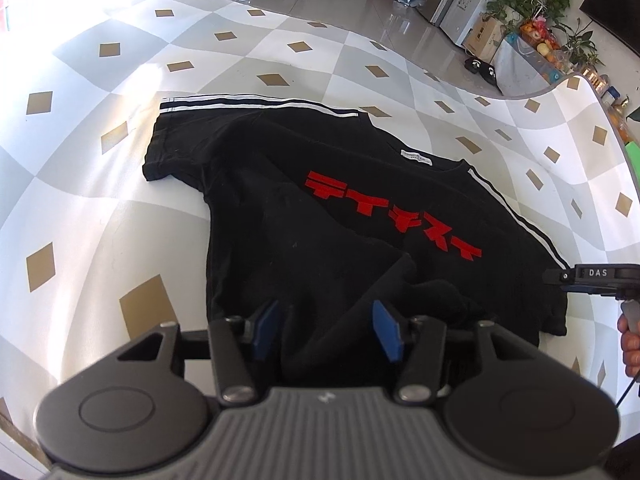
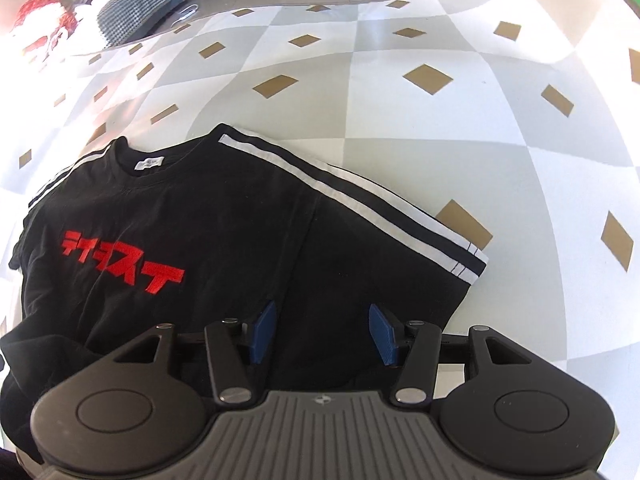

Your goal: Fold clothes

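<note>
A: While the left gripper (image 1: 326, 330) is held just above the bunched lower hem, how are its jaws set?

B: They are spread, and no cloth is pinched between the blue pads (image 1: 267, 330). The right gripper (image 2: 322, 334) is likewise spread above the sleeve side, with nothing clamped.

A: Where is the garment located?

B: The black T-shirt (image 1: 360, 216) is laid on the checked table cover (image 1: 240, 60), print side up. Nearest the left gripper, a flap of the body is seen turned over towards the red lettering (image 1: 392, 212). Beyond it, both striped sleeves (image 2: 360, 200) are still extended flat, and the collar label (image 1: 416, 157) is exposed.

A: How far is the task judged to be?

B: An early stage is indicated. One partial fold appears started; the sleeves and the remaining body folds are left to be done.
</note>
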A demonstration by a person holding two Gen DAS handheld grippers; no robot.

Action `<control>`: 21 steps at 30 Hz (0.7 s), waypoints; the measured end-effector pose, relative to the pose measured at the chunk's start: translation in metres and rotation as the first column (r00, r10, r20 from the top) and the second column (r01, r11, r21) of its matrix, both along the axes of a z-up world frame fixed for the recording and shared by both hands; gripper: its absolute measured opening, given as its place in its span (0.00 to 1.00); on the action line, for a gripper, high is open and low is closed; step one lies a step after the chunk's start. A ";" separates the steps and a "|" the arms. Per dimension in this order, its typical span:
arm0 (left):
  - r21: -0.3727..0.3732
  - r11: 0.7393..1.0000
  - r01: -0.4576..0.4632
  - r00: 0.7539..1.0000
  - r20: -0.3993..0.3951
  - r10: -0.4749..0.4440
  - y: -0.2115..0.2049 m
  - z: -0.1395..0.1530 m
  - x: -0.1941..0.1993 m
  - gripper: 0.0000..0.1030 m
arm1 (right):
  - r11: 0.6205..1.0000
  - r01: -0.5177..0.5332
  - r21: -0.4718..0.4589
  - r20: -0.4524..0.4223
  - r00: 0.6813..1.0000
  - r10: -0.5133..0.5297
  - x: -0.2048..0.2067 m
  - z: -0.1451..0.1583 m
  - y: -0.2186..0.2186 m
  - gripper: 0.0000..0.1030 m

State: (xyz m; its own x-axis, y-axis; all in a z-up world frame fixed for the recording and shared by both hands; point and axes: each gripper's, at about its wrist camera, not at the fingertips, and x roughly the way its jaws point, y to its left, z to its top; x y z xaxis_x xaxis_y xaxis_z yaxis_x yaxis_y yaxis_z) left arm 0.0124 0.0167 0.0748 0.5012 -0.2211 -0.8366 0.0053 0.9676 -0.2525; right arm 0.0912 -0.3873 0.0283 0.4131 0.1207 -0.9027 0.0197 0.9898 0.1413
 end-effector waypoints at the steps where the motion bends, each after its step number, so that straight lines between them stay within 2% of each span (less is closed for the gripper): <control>1: 0.011 1.000 0.004 1.000 0.005 -0.004 -0.002 -0.003 0.002 0.50 | 1.000 0.006 0.009 -0.011 1.000 -0.006 0.001 -0.003 0.000 0.49; 4: 0.005 1.000 -0.012 1.000 -0.004 0.012 -0.002 -0.013 0.007 0.51 | 1.000 0.011 0.026 -0.040 0.999 -0.010 0.004 -0.010 0.002 0.49; 6: -0.005 1.000 -0.026 1.000 -0.015 0.026 -0.002 -0.019 0.010 0.51 | 1.000 -0.004 0.027 -0.034 0.999 0.005 0.003 -0.014 0.008 0.56; 9: 0.007 0.999 -0.035 0.999 -0.017 0.035 -0.003 -0.026 0.014 0.53 | 0.998 -0.066 -0.013 -0.028 0.997 0.066 0.003 -0.015 0.021 0.60; 11: 0.020 0.999 -0.033 0.999 -0.015 0.033 -0.004 -0.028 0.016 0.54 | 0.989 -0.127 -0.078 -0.021 0.992 0.126 -0.001 -0.017 0.033 0.60; 14: 0.016 0.999 -0.038 0.999 -0.025 0.038 -0.005 -0.033 0.019 0.56 | 0.978 -0.164 -0.132 0.000 0.986 0.165 -0.005 -0.019 0.041 0.58; 17: 0.021 0.999 -0.043 0.999 -0.027 0.044 -0.007 -0.036 0.021 0.57 | 0.968 -0.186 -0.172 0.019 0.981 0.192 -0.008 -0.020 0.047 0.48; 19: 0.032 0.999 -0.043 0.999 -0.019 0.044 -0.009 -0.036 0.022 0.59 | 0.968 -0.184 -0.172 0.031 0.981 0.192 -0.008 -0.019 0.047 0.32; 21: 0.042 0.998 -0.040 0.999 -0.012 0.041 -0.011 -0.036 0.024 0.62 | 0.966 -0.189 -0.175 0.038 0.979 0.199 -0.008 -0.018 0.049 0.23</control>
State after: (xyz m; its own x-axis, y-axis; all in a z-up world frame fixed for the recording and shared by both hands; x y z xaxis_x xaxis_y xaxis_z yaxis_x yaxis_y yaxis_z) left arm 0.0361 0.0060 0.0384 0.4982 -0.1653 -0.8511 -0.0368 0.9767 -0.2113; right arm 0.0830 -0.3385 0.0102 0.4464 0.0503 -0.8934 -0.1780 0.9834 -0.0336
